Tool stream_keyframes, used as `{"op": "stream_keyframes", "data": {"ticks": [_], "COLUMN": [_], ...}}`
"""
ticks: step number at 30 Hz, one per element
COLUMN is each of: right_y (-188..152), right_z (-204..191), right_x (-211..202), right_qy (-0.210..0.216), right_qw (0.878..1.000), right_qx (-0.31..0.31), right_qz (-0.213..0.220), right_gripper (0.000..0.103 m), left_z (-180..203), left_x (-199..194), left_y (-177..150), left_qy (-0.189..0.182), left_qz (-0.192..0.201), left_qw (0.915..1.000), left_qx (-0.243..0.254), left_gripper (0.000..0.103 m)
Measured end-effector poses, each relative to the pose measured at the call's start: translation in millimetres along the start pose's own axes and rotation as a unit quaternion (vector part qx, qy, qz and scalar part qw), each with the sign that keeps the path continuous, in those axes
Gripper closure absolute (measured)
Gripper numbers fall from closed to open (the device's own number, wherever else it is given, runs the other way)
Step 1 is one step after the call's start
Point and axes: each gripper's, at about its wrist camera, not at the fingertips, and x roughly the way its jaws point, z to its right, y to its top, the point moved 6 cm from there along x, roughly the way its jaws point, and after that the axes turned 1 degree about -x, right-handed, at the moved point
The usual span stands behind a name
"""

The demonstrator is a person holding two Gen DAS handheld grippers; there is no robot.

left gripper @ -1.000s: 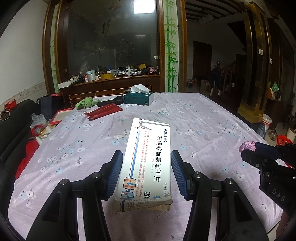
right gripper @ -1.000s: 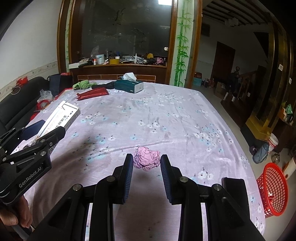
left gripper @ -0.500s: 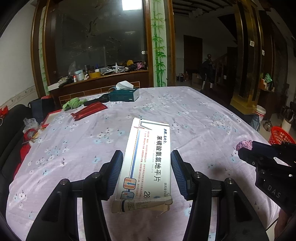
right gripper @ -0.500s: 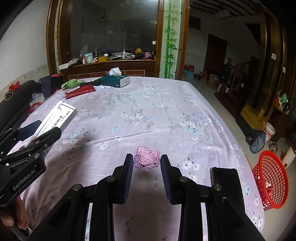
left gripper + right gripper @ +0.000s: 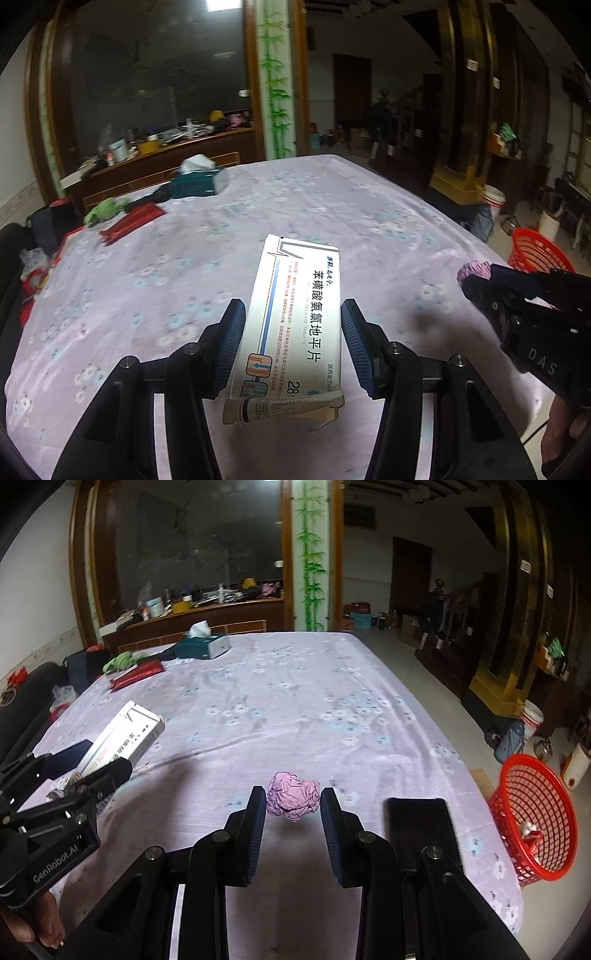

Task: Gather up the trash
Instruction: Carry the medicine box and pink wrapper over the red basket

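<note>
Left tongs (image 5: 292, 345): gripping the box (image 5: 295, 317), its long axis running forward along the fingers, lifted over the counter (image 5: 207, 258).
Right tongs (image 5: 293, 816): pinching the pink wad (image 5: 293, 799) at their tips.
Basket (image 5: 532, 812): standing on the floor, right of both tongs; the right tongs are nearer.

Counts: two grippers, left (image 5: 292, 345) and right (image 5: 293, 818). One white box (image 5: 295, 317). One pink paper ball (image 5: 293, 800). One red basket (image 5: 533, 812). One tissue box (image 5: 202, 646). One red pouch (image 5: 137, 672). One green cloth (image 5: 120, 661). One phone (image 5: 419, 821). One white bucket (image 5: 532, 718). One table (image 5: 295, 709).
</note>
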Motion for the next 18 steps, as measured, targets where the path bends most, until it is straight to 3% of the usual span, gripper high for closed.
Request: {"op": "stream_keyframes", "data": {"ticks": [11, 18], "right_y": [-8, -21], "right_z": [98, 182], "right_x": [-26, -55], "right_qy": [-0.024, -0.064], "right_qw": [0.997, 0.989], "right_qx": [0.075, 0.133], "right_qz": [0.012, 0.017], "right_gripper": [0.070, 0.070], "left_z": [87, 153], "left_x": [13, 19], "left_y": [25, 41], "left_qy": [-0.069, -0.132], "left_qz": [-0.013, -0.024], "left_qw": [0.9965, 0.9884], "left_qx": [0.047, 0.071], "left_gripper": [0.051, 0.051]}}
